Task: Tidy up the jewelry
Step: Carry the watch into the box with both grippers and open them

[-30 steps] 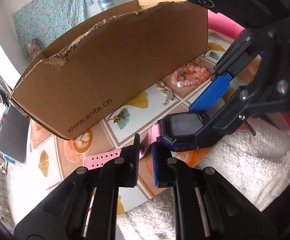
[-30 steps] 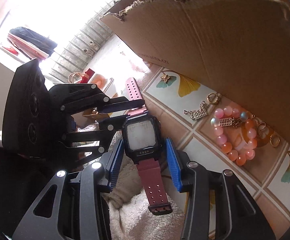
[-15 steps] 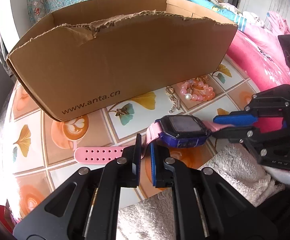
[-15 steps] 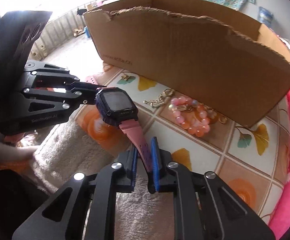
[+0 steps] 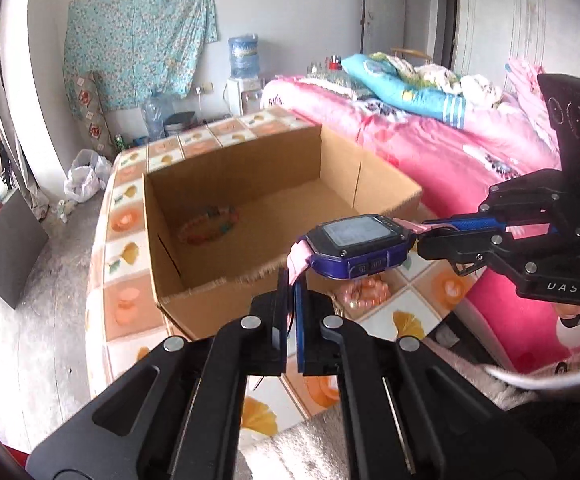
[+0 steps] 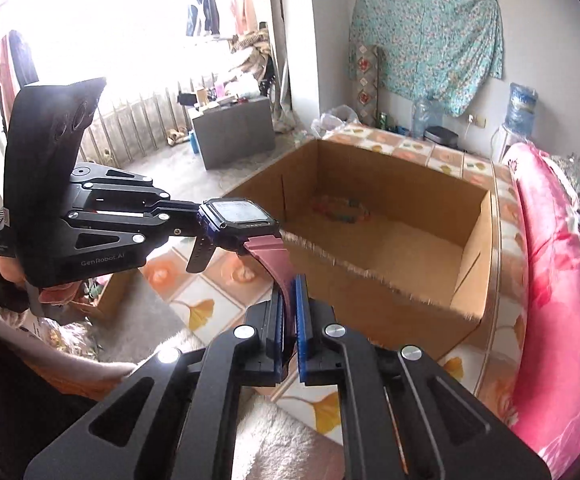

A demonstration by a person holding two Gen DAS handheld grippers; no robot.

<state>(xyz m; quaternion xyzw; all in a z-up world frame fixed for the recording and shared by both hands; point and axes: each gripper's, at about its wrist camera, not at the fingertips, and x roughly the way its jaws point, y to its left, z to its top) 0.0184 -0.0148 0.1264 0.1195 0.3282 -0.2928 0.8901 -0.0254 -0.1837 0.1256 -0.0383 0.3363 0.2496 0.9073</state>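
- Watch (image 5: pixel 356 246) with a dark face, blue case and pink straps hangs in the air between the two grippers, above the near torn edge of the cardboard box (image 5: pixel 249 208), which sits on a tiled tabletop (image 5: pixel 123 216)
- Left gripper (image 5: pixel 290 292) is clenched on one pink strap; in the left wrist view the band runs down between its almost touching pads
- Right gripper (image 6: pixel 290 300) is likewise clamped on the other strap, the pink band pinched between its blue pads (image 6: pixel 300 304)
- Inside the box a multicoloured bead bracelet (image 5: pixel 209 226) already lies on the floor, left of the watch as the left wrist view shows it
- On the tabletop just in front of the box, below the watch, pink beads (image 5: pixel 364 292) wait outside
- Risk, as I judge it: each grip is only on a thin, flexible strap, so the heavier case could sag or twist and pull a band out of the pads
- Another risk: if one gripper lets go before the watch is past the torn rim, the watch may swing and land on the tabletop or catch on the box wall
- Pulling the two hands apart would strain the straps at the case, so they should travel together
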